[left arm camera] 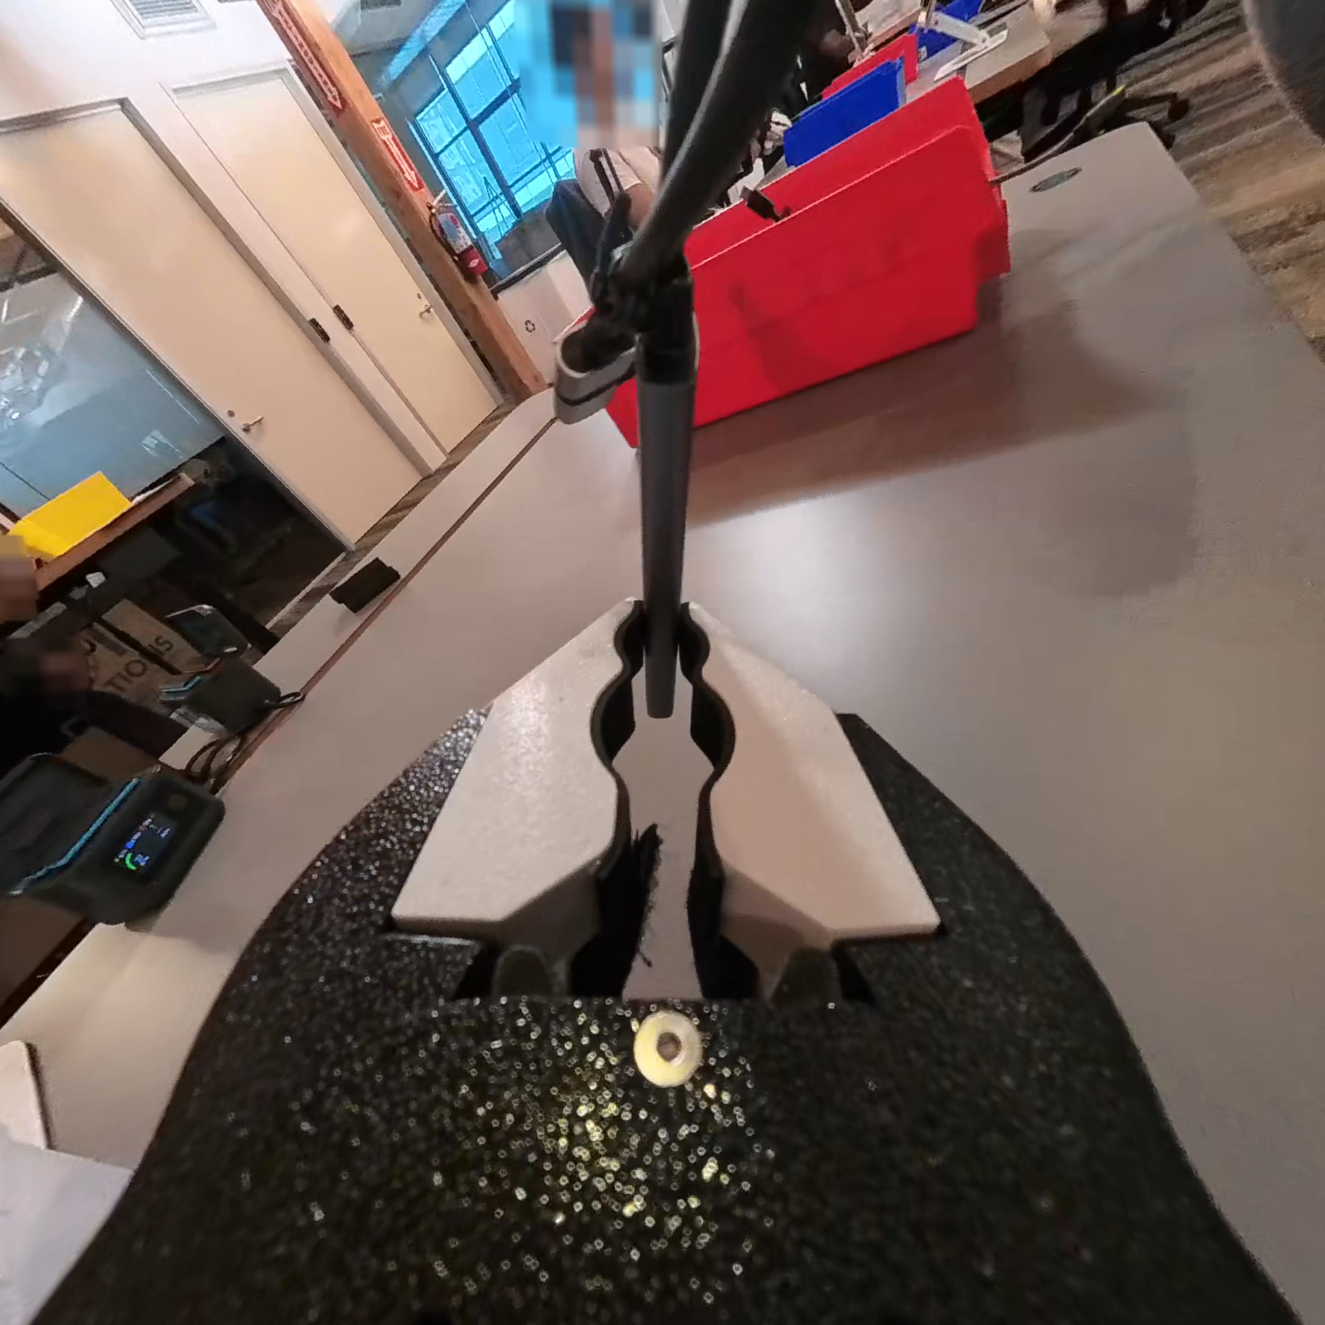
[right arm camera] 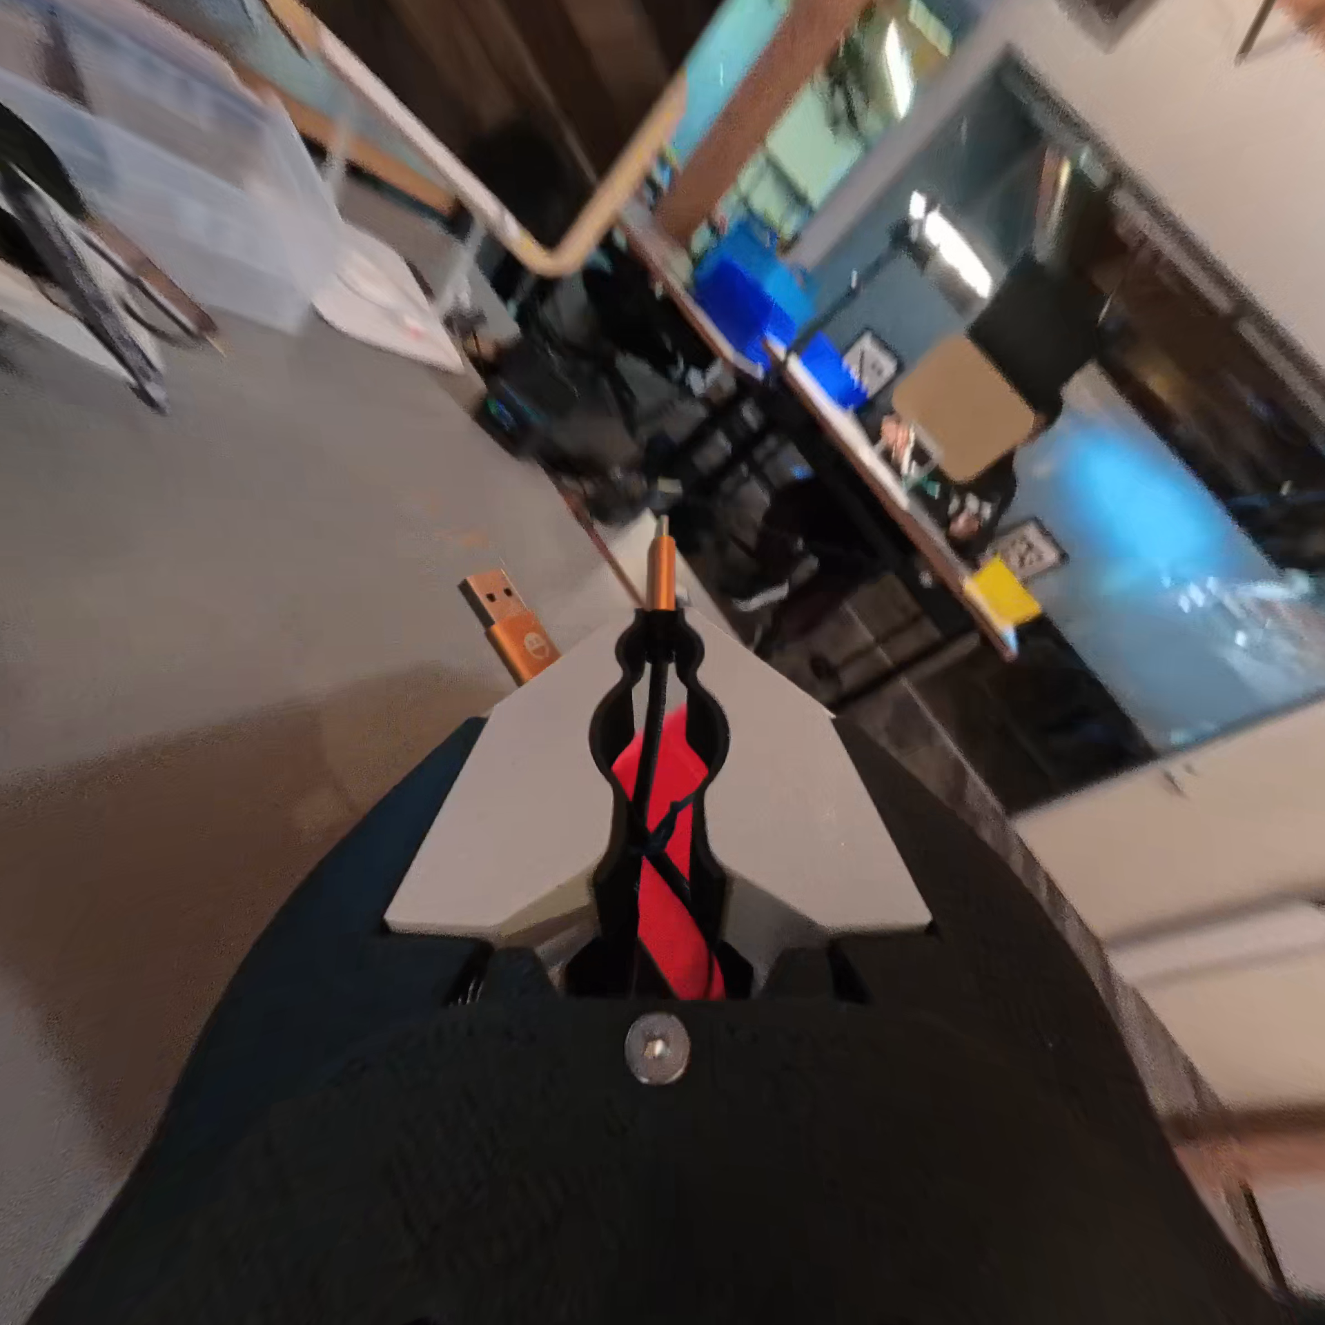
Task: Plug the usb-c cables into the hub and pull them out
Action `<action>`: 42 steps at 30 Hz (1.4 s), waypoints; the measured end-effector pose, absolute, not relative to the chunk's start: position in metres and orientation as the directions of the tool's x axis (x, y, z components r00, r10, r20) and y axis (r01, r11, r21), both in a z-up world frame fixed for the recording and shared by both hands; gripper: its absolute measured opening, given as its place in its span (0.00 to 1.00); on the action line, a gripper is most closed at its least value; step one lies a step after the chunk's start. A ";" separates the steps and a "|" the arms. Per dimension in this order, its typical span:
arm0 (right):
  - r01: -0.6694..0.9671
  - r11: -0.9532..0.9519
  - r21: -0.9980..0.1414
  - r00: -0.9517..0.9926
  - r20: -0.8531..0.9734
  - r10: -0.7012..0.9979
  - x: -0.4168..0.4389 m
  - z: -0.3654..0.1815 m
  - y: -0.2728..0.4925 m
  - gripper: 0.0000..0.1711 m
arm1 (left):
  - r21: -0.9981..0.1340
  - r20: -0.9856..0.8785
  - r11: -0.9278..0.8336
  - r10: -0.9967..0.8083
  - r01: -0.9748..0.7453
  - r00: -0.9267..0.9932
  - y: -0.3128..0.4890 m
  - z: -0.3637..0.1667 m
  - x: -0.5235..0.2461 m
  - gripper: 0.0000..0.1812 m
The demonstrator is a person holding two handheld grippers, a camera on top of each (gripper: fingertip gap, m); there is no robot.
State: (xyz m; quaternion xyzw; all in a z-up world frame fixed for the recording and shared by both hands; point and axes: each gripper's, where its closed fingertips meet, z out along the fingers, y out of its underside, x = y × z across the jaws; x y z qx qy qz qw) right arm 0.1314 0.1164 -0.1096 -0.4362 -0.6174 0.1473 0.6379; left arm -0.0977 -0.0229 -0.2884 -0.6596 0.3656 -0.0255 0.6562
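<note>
- Hub (left arm camera: pixel 663 502), thin grey bar, was clamped edge-on in left gripper (left arm camera: pixel 660 624), raised above grey table (left arm camera: pixel 932 573); black cables (left arm camera: pixel 688 143) hung from its far end.
- Right gripper (right arm camera: pixel 660 622) pinched orange usb-c plug (right arm camera: pixel 661 570), tip forward.
- Orange USB-A plug (right arm camera: pixel 507 622) lay beside it.
- Red bin (left arm camera: pixel 846 287) behind.

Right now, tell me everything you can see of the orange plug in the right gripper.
The orange plug is a slim metallic-looking sleeve with a narrow silver tip, seen edge-on. It points forward past the fingertips of the right gripper, which is shut on its base. A thin black cable runs back from it between the fingers. The tip is in free air, touching nothing. A second orange connector, wider, lies apart on the grey table.
</note>
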 end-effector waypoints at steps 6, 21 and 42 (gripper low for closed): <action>0.654 0.345 -0.674 0.086 0.519 0.850 0.174 -0.196 0.182 0.05 | -0.888 -0.430 0.109 -0.542 -0.447 0.722 -0.022 -0.293 -0.094 0.04; 0.473 0.504 -0.722 -0.021 0.562 0.827 0.062 -0.217 0.057 0.28 | -0.861 -0.474 0.095 -0.506 -0.499 0.721 0.001 -0.297 -0.068 0.04; 0.400 0.707 -0.584 -0.235 0.680 0.695 -0.033 -0.284 -0.018 0.18 | -0.719 -0.639 0.157 -0.532 -0.677 0.556 -0.002 -0.317 -0.032 0.04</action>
